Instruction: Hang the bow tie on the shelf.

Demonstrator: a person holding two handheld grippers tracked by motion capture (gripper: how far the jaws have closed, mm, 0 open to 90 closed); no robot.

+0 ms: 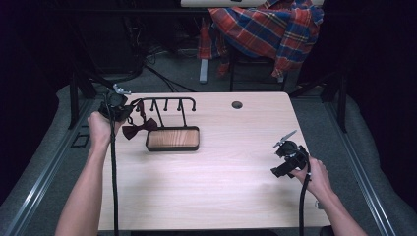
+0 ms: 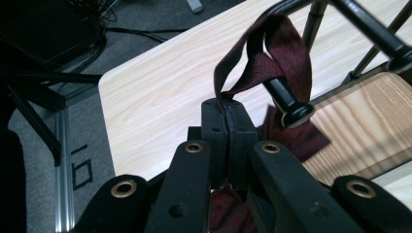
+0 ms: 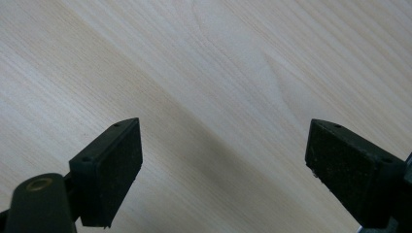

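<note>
A dark red bow tie (image 1: 139, 127) hangs by its strap (image 2: 272, 53) from the leftmost peg (image 2: 286, 99) of a black hook rack (image 1: 169, 105). The rack stands on a wooden tray base (image 1: 173, 138) at the table's left middle. My left gripper (image 2: 226, 111) is shut on the strap just in front of that peg; from above, the left gripper (image 1: 118, 109) sits at the rack's left end. My right gripper (image 3: 223, 160) is open over bare tabletop, and the high view has the right gripper (image 1: 287, 157) near the table's right edge.
The light wooden table (image 1: 221, 167) has a round cable hole (image 1: 237, 104) at the back. A plaid cloth (image 1: 265, 27) is draped over a chair behind the table. Grey floor and metal rails lie to both sides.
</note>
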